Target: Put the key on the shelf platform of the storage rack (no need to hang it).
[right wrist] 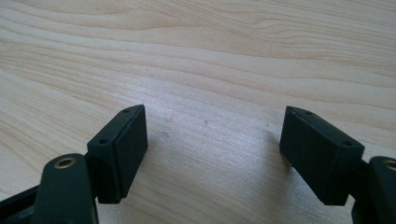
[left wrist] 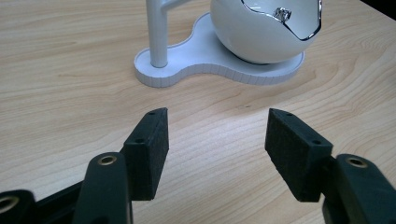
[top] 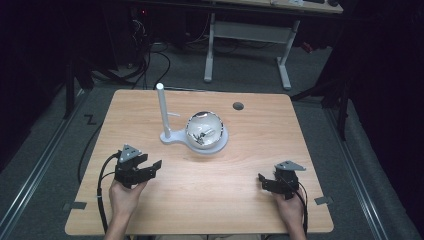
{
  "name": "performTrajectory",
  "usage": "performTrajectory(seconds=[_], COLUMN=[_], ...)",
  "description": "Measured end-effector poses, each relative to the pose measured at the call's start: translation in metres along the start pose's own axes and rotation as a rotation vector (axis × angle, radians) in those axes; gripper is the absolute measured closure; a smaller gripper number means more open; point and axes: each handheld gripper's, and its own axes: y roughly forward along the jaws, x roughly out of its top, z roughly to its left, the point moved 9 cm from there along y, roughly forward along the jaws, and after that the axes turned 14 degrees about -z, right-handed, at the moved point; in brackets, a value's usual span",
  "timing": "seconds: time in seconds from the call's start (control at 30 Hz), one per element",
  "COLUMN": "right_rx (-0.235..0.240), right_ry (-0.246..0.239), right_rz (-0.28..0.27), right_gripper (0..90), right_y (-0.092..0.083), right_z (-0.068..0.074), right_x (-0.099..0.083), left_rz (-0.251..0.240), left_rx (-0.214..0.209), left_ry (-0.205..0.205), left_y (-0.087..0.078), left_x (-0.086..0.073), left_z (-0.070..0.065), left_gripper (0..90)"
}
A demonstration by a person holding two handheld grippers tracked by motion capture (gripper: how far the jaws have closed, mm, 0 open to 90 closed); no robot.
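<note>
- High view: white stand [top: 176, 137] sits mid-counter, slightly toward the far edge, with a round bowl [top: 206, 131] on its base and an upright post [top: 162, 110] at its left.
- Left gripper [top: 150, 166] rests near the front-left of the counter [top: 250, 200], jaws spread, nothing between them; it aims at the stand, well apart from it.
- Right gripper [top: 265, 180] is at front-right, jaws also spread wide and empty, with bare wood ahead in the right gripper view.
- Left gripper view: bowl [left wrist: 261, 32] is glossy white outside, mirror-like inside, with a jagged cut rim; small shiny items lie inside, too small to identify.
- Handling guess: bowl looks rigid, smooth and slippery, possibly fragile at the rim. A curved shell gives a poor pinch.
- Better grip: the post [left wrist: 156, 32], slim and stiff, fits between the jaws; or the ribbed base edge [left wrist: 196, 77].
- Risk: the bowl may only be resting on the base, so tilting could roll it off.
</note>
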Motion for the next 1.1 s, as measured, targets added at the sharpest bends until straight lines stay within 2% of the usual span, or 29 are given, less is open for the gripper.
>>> performTrajectory(seconds=[0.27, 0.43, 1.1], right_rx=[0.000, 0.000, 0.000], right_ry=[-0.001, -0.001, 0.001], right_rz=[-0.001, -0.001, 0.000], right_gripper=[23.7, 23.7, 23.7], right_y=[0.000, 0.000, 0.000], right_z=[0.000, 0.000, 0.000], right_x=[0.000, 0.000, 0.000], left_rz=[0.007, 0.017, 0.056], left_rx=[-0.009, -0.026, -0.039], left_ry=[-0.013, 0.008, -0.016], left_y=[0.002, 0.003, 0.014], left_x=[-0.004, -0.009, -0.033], left_z=[-0.003, -0.008, -0.017], left_gripper=[39.3, 38.5, 35.1])
